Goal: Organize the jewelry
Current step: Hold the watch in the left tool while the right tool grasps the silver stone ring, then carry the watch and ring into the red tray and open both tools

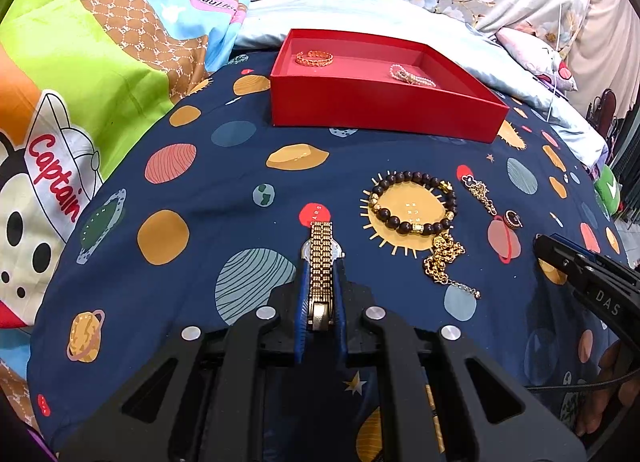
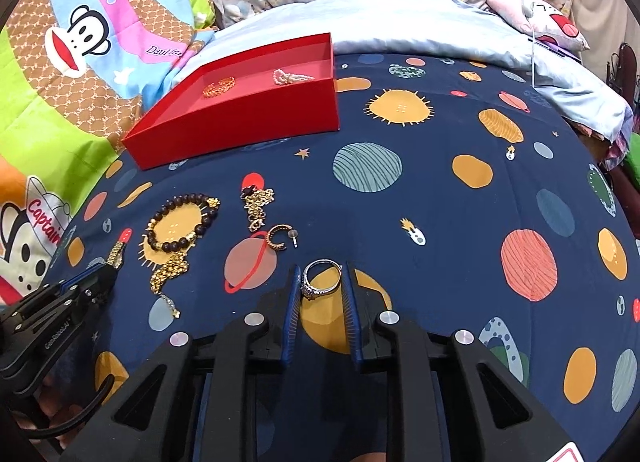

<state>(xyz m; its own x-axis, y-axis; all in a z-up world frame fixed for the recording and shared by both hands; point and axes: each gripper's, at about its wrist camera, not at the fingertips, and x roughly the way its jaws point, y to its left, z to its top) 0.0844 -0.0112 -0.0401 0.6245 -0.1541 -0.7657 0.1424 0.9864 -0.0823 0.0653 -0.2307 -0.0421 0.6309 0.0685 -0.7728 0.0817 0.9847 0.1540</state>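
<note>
Jewelry is partly sorted: a gold bangle (image 1: 314,58) and pearl strand (image 1: 411,74) lie in the red box (image 1: 380,109) on the bed. Left tool (image 1: 320,286) clamps a gold watch (image 1: 321,262), right tool (image 2: 322,286) a silver ring (image 2: 321,280); the beaded bracelet (image 1: 414,201), gold chains (image 1: 446,258) and hoop earring (image 2: 277,238) wait on the quilt

Both wrist cameras look low and forward across the bed (image 1: 224,189), sharing the red box (image 1: 380,109) (image 2: 240,129).
</note>
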